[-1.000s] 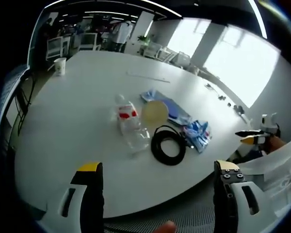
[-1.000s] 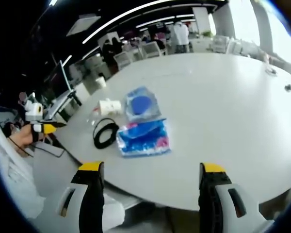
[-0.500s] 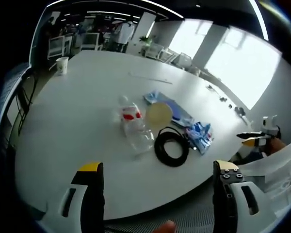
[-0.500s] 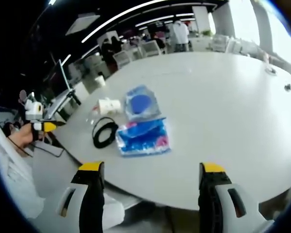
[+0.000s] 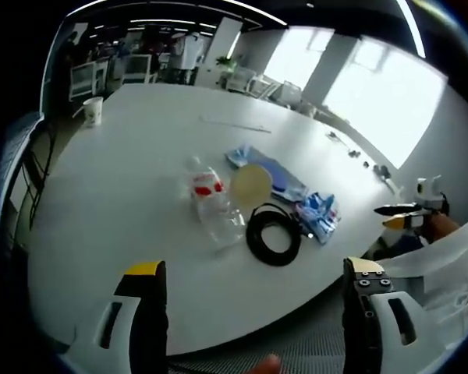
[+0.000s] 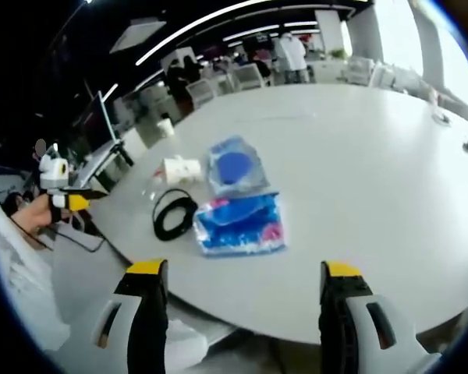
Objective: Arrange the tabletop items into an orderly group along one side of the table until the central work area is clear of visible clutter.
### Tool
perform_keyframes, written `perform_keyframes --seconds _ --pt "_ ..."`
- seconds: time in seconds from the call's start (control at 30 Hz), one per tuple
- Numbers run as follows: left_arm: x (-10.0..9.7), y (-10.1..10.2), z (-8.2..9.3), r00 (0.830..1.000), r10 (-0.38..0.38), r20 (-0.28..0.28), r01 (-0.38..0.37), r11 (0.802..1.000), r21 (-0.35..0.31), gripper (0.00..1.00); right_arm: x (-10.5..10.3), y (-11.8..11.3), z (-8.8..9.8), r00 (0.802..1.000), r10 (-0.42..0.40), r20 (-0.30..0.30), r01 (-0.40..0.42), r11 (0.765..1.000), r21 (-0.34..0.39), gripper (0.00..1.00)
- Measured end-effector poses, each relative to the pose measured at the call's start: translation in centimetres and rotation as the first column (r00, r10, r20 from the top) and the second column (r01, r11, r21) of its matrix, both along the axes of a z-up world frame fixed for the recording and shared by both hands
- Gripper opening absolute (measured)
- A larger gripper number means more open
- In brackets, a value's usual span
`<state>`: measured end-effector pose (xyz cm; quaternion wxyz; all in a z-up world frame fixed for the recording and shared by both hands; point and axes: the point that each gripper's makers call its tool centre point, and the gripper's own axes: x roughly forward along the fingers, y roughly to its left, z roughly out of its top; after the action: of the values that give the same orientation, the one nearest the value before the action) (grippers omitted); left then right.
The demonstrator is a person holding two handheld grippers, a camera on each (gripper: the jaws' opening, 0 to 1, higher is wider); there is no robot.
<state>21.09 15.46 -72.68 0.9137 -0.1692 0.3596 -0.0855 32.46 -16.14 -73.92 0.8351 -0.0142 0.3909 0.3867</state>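
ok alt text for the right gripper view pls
The right gripper, jaws open and empty, hangs off the edge of a big white table. Ahead lie a blue packet, a clear bag with a blue disc and a black cable coil.

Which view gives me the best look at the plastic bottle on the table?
The left gripper view: the bottle lies in full sight, red label facing up, beside the black cable coil. In the right gripper view only its white label end peeks out beyond the coil.

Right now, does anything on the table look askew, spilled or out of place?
The clear plastic bottle lies on its side beside the black cable coil, apparently crumpled. Nothing looks spilled. Both grippers are open, off the table.
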Motion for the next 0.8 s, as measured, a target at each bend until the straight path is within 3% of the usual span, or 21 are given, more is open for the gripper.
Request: perform_keyframes --seconds 0.4,0.8 --pt "-0.3 1.3 0.3 1.0 0.002 0.002 -0.002 1.0 -0.006 0.9 -0.5 1.5 0.1 1.0 0.016 0.007 -0.016 1.0 -0.009 0.77" --pt "0.6 1.9 0.0 0.999 0.028 -0.024 -0.028 0.999 -0.018 0.9 1.1 2.3 0.0 1.0 0.023 0.0 -0.023 1.0 -0.002 0.77"
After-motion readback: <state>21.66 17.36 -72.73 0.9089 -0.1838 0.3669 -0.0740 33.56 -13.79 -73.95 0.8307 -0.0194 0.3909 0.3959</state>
